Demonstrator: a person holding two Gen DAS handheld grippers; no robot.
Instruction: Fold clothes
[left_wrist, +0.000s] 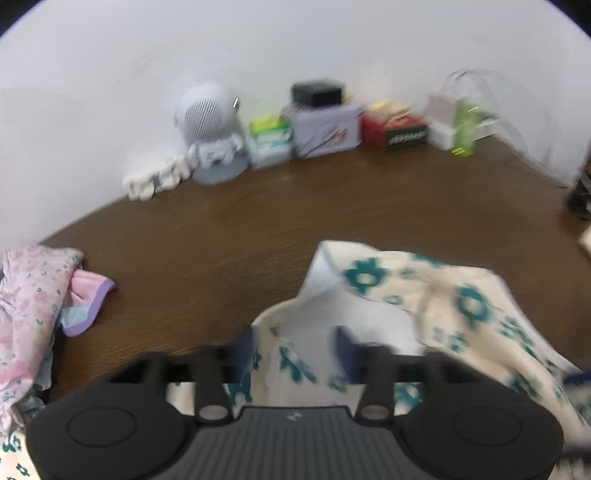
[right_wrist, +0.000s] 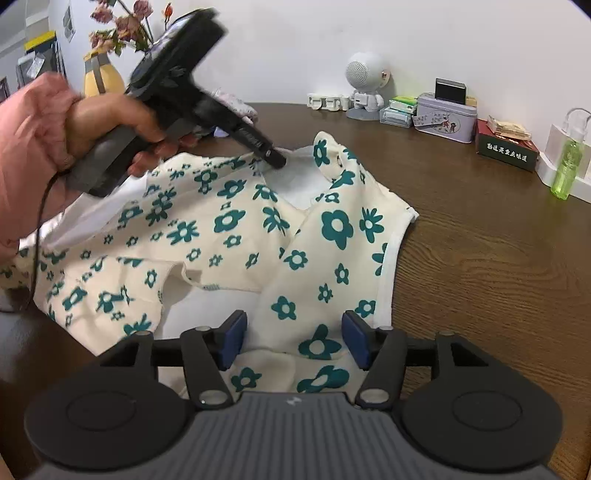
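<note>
A cream garment with teal flowers (right_wrist: 229, 229) lies rumpled on the brown table (right_wrist: 480, 258). It also shows in the left wrist view (left_wrist: 461, 295), blurred. My left gripper (left_wrist: 295, 350) is open, its blue pads on either side of the garment's top edge near the neck opening. In the right wrist view the left gripper (right_wrist: 275, 160) is held by a hand in a pink sleeve, its tip down at that neck opening. My right gripper (right_wrist: 294, 339) is open over the garment's near part, with cloth between the pads.
A pink floral garment (left_wrist: 33, 306) lies at the table's left. Along the back wall stand a white robot figure (right_wrist: 364, 88), small boxes, a tin (right_wrist: 445, 120), a red box (right_wrist: 506, 147) and a green bottle (right_wrist: 567, 166). A vase of flowers (right_wrist: 101, 74) stands at the back left.
</note>
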